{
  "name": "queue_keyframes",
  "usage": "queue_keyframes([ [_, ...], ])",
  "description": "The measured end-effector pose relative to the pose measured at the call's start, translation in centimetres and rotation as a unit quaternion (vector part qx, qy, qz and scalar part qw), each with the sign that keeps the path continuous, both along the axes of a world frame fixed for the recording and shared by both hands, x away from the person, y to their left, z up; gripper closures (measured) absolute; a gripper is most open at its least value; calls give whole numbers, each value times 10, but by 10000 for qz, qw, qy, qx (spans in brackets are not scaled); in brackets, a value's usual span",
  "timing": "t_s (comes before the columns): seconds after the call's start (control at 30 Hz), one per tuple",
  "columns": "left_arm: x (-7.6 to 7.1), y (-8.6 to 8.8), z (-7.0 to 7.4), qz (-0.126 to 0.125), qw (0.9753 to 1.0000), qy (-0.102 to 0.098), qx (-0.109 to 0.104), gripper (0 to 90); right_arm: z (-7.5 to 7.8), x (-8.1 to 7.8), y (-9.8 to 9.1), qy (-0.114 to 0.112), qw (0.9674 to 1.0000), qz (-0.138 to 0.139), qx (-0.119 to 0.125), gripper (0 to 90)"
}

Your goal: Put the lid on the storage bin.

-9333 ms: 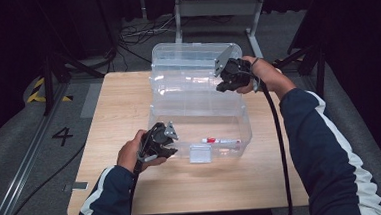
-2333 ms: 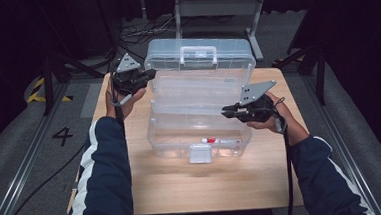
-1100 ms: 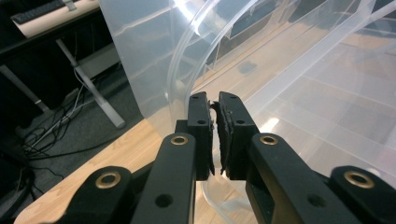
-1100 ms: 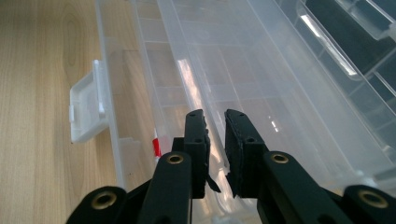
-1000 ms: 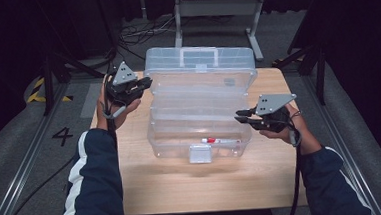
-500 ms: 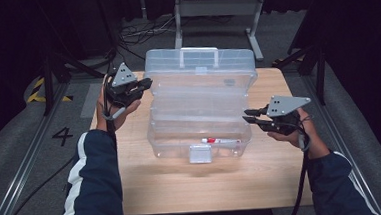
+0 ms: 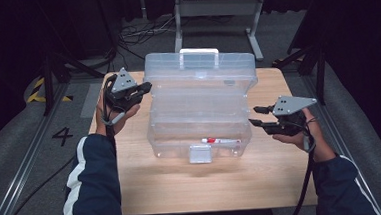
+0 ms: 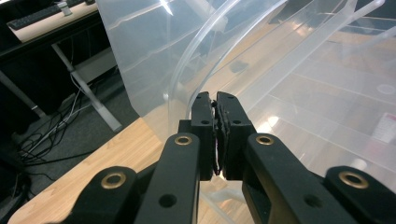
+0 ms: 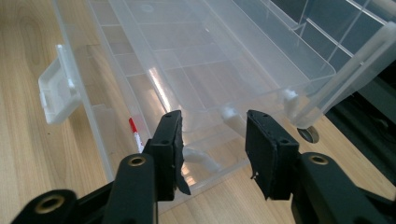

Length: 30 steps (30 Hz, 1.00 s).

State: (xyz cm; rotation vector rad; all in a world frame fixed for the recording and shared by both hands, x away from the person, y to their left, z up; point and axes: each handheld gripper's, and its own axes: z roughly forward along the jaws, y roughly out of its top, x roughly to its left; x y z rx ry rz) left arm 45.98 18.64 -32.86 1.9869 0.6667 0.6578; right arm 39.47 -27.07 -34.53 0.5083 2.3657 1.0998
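High view: clear plastic tiered organizer box standing mid-tabletop on pale wood grain, stepped trays fanned open, white carry handle on top, white latch at the front, a red-and-white tube lying in the bottom tray. Left tongs pressed together at the box's left side, pinching nothing visible, translucent curved wall just beyond in the left gripper view. Right tongs spread wide, empty, just beside the box's right corner.

A wooden table stands on grey floor beneath a dark, cable-strewn backdrop.
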Motion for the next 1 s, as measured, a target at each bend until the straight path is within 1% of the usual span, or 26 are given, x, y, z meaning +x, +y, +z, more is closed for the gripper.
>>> queue_keyframes([
  [0.07, -1, 0, 0, -43, 10000, -9, -1, 865, -2, 0, -1, 8, 10000, -35, 25, 533],
  [0.1, -2, 0, 0, -29, 10000, -41, 4, 865, -3, 0, -1, 51, 10000, -46, 40, 522],
  [0.17, -4, 0, -2, -30, 10000, -27, -20, 865, -5, 1, 0, 64, 9999, -80, 35, 504],
  [0.2, -5, 0, -2, -36, 10000, -40, 0, 868, -6, 1, 1, 87, 9999, -94, 49, 498],
  [0.23, -5, 1, -3, -54, 10000, -37, -10, 870, -7, 1, 1, 127, 9999, -87, 60, 492],
  [0.27, -6, 1, -4, -59, 10000, 19, -43, 873, -8, 1, 2, 147, 9998, -69, 72, 487],
  [0.3, -7, 1, -4, -23, 10000, -11, -16, 887, -9, 2, 2, 240, 9995, -5, 186, 478],
  [0.33, -7, 1, -4, -23, 10000, -11, -16, 890, -9, 2, 2, 254, 9995, -6, 198, 475],
  [0.43, -8, 1, -5, -42, 10000, 1, 45, 893, -10, 3, 2, 274, 9994, -20, 192, 472],
  [0.57, -11, 0, -6, -11, 10000, -23, 22, 892, -13, 3, 1, 307, 9994, -87, 162, 462],
  [0.63, -12, -1, -7, 12, 10000, -55, 63, 879, -15, 3, 1, 323, 9993, -101, 148, 461],
  [0.7, -14, -1, -7, 4, 9999, -73, 134, 882, -17, 3, 0, 348, 9992, -112, 173, 448],
  [0.77, -15, -1, -6, 2, 9999, -65, 152, 887, -17, 3, 1, 344, 9992, -132, 170, 444],
  [0.87, -18, -3, -5, 34, 9989, -161, 434, 886, -19, 4, 0, 367, 9991, -139, 186, 428],
  [1.0, -21, -3, -5, 11, 9989, -186, 427, 885, -21, 4, -1, 392, 9989, -170, 193, 418],
])
